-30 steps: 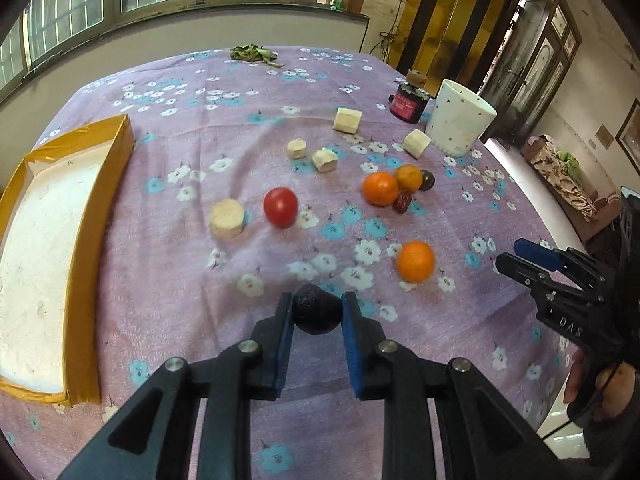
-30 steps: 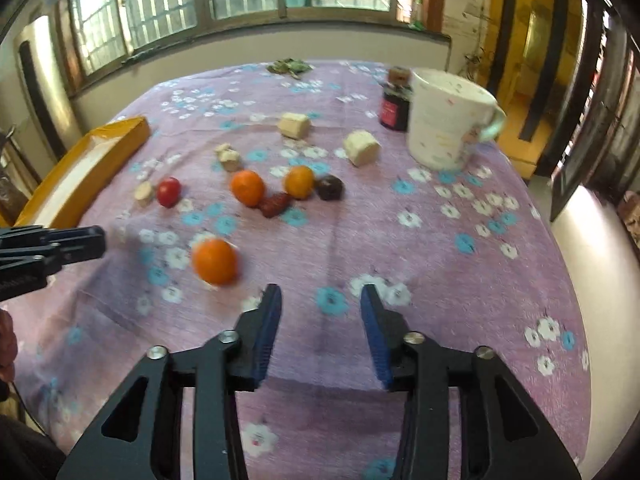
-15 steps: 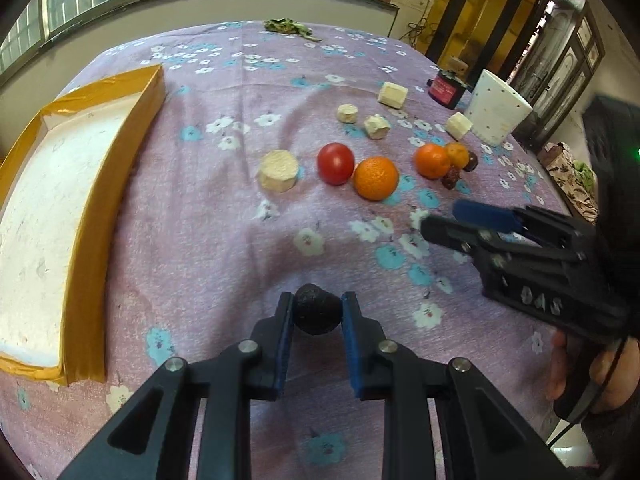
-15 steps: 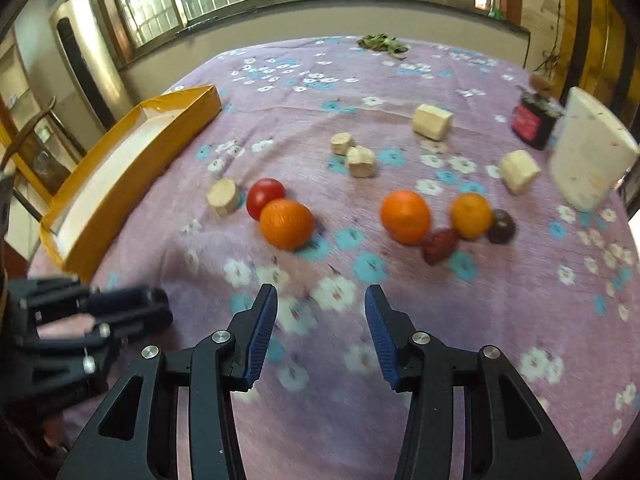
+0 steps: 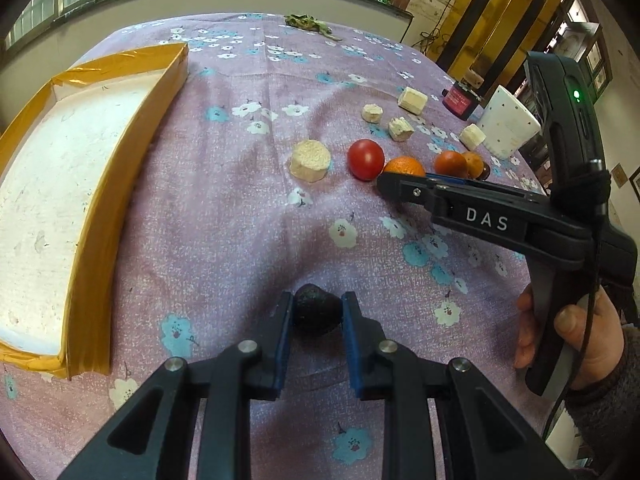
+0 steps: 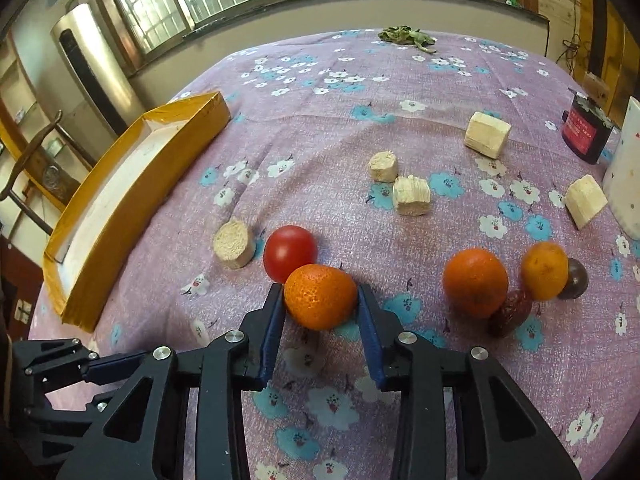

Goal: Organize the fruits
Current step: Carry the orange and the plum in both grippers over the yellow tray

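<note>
Left gripper (image 5: 316, 312) grips dark fruit (image 5: 317, 313); right gripper (image 6: 321, 300) brackets orange (image 6: 320, 295) (fingers unclosed), which could roll into the tomato (image 6: 290, 252).

From my seat, the white cup (image 6: 628, 176) is cut off by the right wrist frame's edge, and the right gripper (image 5: 404, 184) hides part of an orange (image 5: 402, 166).

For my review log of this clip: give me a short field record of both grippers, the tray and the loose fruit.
left gripper: shut on dark fruit
right gripper: pads around orange, contact unclear
tray: yellow-walled, white floor, no fruit visible inside
tomato: touching the orange's far side
cluster: two oranges, two dark fruits, on cloth
</note>
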Motion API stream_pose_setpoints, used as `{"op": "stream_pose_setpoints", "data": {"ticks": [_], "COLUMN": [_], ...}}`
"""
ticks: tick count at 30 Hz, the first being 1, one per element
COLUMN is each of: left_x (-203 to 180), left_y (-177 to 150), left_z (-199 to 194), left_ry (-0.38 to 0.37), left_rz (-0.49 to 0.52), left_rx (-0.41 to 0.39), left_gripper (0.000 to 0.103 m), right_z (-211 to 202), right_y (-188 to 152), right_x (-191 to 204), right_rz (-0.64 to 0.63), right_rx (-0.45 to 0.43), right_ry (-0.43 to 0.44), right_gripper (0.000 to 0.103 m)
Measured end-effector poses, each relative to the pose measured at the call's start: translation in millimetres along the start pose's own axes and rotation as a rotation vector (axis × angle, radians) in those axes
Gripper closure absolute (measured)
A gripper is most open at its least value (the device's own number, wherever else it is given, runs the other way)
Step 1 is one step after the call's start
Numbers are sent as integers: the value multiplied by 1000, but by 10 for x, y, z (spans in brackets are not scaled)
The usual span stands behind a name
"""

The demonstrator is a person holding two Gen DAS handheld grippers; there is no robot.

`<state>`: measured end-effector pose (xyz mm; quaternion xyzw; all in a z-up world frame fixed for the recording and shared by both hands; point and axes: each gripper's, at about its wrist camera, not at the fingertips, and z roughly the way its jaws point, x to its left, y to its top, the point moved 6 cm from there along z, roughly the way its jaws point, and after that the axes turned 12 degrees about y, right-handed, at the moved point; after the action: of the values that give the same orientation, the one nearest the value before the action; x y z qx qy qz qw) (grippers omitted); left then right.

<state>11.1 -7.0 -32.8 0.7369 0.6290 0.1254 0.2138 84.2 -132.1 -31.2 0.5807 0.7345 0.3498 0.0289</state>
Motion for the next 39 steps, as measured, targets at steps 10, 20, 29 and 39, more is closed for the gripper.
{"op": "stream_pose_setpoints", "data": {"ticks": [10,20,29,39], "left_x": [-18,97,604,1508], "left_y": [65,288,431,744], "left_z": [-116,-379,-526,-467], "left_ry": [-34,-39,-1,78], "left_rz": [6,9,-57,-144], "left_rx": [-15,-87,-120,-119], "left_gripper": [77,77,77,77], "right_z": [-427,-621,-343,366], "right_y": [-137,-282,15,525], "right_x": [221,430,952,1673], "right_rz": [-79,-64,-99,-130], "right_rx": [-48,-56,-46,-2], "right_ry": [-30,-18,67,177], "right_gripper": [69,69,69,69]}}
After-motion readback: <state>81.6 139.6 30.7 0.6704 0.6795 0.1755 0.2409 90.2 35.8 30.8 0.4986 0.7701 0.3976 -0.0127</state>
